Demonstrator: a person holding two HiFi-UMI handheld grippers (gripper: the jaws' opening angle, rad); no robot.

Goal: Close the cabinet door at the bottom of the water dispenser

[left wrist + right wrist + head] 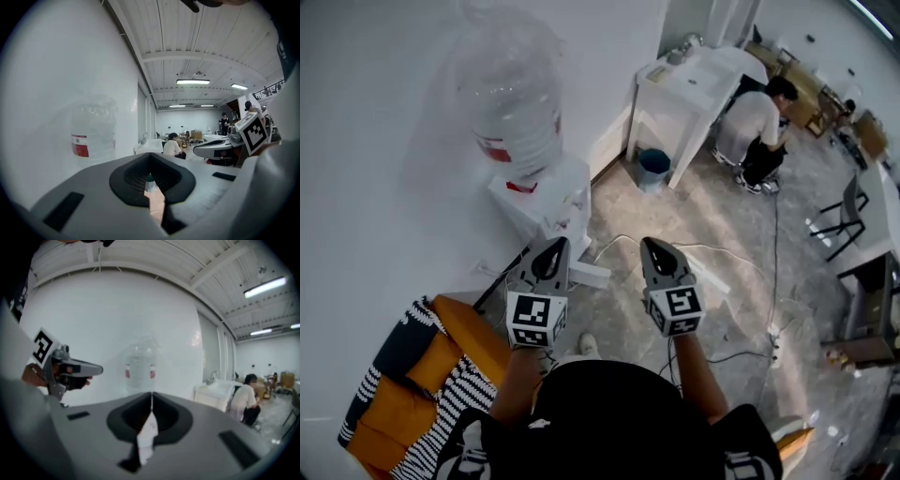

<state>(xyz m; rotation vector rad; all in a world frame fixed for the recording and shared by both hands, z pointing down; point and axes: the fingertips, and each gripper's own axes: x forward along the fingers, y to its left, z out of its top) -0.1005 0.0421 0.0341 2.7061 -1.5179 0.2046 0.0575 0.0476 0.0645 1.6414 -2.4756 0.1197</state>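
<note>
The white water dispenser [546, 192] stands against the wall with a large clear bottle [511, 103] on top. A white panel [589, 275], apparently its bottom cabinet door, juts out open near the floor. My left gripper [553, 246] is held just this side of the dispenser, above that panel, with its jaws together and nothing between them. My right gripper [653, 246] hangs beside it to the right over the floor, also shut and empty. The bottle [93, 136] shows ahead in the left gripper view, and the bottle [139, 369] sits straight ahead in the right gripper view.
A person [759, 122] crouches by a white table [694, 80] at the back, near a blue bin [653, 167]. Cables [741, 262] and a power strip [773, 342] lie on the floor. An orange and striped seat [441, 375] is at my left.
</note>
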